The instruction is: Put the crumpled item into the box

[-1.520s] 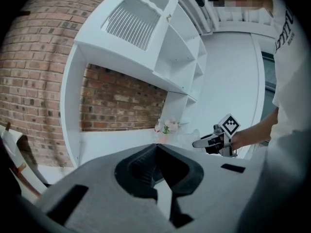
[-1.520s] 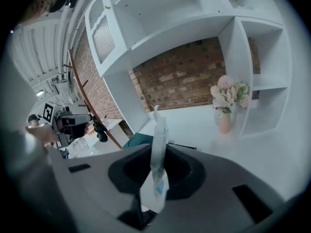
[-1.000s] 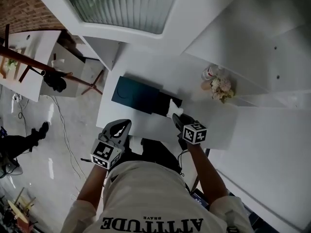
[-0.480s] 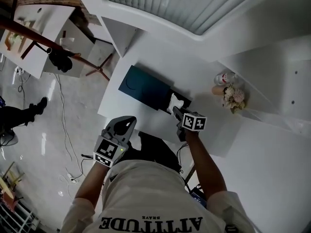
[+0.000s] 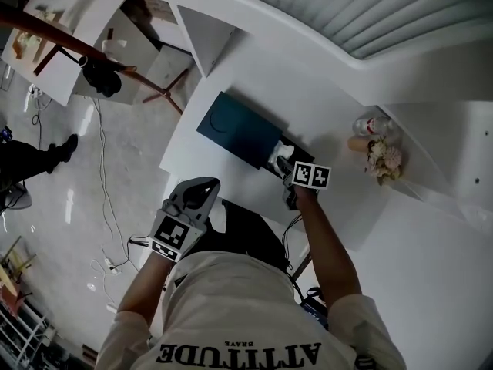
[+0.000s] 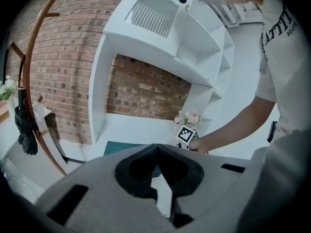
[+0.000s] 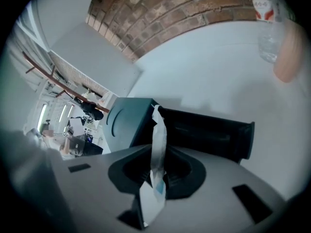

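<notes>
Right gripper (image 7: pixel 154 176) is pinching the crumpled paper (image 7: pixel 158 135), which dangles just over the open end of the dark box (image 7: pixel 209 130). It looks feather-light and floppy, so I'd grab the bunched middle. Left gripper (image 6: pixel 156 147) is pressed together, empty.

Right gripper (image 5: pixel 282 163): right forearm (image 5: pixel 323 241) stretched out ahead of the torso, tool pitched steeply down. Jaws are nearly together, clamped on the crumpled item (image 7: pixel 158 144), which pokes out past the tips. Left gripper (image 5: pixel 202 187): held back near the body, tilted slightly down. Jaws are closed tip to tip, nothing between them.
</notes>
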The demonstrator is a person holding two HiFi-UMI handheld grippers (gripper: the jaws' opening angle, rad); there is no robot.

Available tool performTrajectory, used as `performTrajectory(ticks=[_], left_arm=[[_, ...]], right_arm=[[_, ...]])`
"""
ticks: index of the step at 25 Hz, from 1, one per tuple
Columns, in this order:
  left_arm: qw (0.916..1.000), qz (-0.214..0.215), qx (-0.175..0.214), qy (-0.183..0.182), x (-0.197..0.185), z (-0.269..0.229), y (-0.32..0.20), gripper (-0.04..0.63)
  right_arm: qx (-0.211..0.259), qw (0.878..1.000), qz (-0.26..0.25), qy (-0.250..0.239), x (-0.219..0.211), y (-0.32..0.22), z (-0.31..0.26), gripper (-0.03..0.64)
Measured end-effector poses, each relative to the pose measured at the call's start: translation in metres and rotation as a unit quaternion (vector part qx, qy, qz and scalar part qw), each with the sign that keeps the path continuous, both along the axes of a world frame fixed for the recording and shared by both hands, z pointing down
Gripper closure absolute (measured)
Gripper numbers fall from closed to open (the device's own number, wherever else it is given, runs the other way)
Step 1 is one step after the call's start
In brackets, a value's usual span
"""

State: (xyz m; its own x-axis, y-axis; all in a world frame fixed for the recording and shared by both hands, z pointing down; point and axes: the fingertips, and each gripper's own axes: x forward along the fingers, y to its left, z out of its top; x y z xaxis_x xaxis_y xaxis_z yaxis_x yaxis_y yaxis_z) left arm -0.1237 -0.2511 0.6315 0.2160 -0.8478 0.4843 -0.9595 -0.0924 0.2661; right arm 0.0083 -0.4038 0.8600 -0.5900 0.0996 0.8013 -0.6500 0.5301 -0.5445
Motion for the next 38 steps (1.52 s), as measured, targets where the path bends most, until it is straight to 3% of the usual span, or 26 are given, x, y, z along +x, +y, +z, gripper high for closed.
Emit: performTrajectory(ticks=[3, 9, 15, 25, 32, 38], left_arm=[[1.0000, 0.000, -0.003, 0.000, 0.000, 0.001, 0.002, 0.571], [1.0000, 0.004, -0.003, 0.000, 0.004, 0.003, -0.001, 0.571], [0.9999, 0.014, 0.001, -0.005, 0.015, 0.000, -0.007, 0.571], [0.9997, 0.015, 0.016, -0.011, 0.042, -0.017, -0.011, 0.571], [0.9996, 0.000, 0.024, -0.018, 0.052, -0.026, -0.012, 0.571], [0.9991, 0.008, 0.033, -0.027, 0.070, -0.036, -0.015, 0.571]], right_arm=[[0.029, 0.999, -0.012, 0.036, 0.008, -0.008, 0.004, 0.545], [0.095, 0.989, -0.065, 0.098, 0.029, -0.014, 0.007, 0.408], [0.109, 0.981, -0.105, 0.120, 0.049, -0.008, -0.001, 0.394], [0.146, 0.985, -0.091, 0.006, 0.061, -0.009, -0.052, 0.411], [0.179, 0.979, -0.071, -0.064, 0.069, -0.012, -0.103, 0.480], [0.229, 0.966, -0.059, -0.108, 0.081, -0.012, -0.145, 0.546]])
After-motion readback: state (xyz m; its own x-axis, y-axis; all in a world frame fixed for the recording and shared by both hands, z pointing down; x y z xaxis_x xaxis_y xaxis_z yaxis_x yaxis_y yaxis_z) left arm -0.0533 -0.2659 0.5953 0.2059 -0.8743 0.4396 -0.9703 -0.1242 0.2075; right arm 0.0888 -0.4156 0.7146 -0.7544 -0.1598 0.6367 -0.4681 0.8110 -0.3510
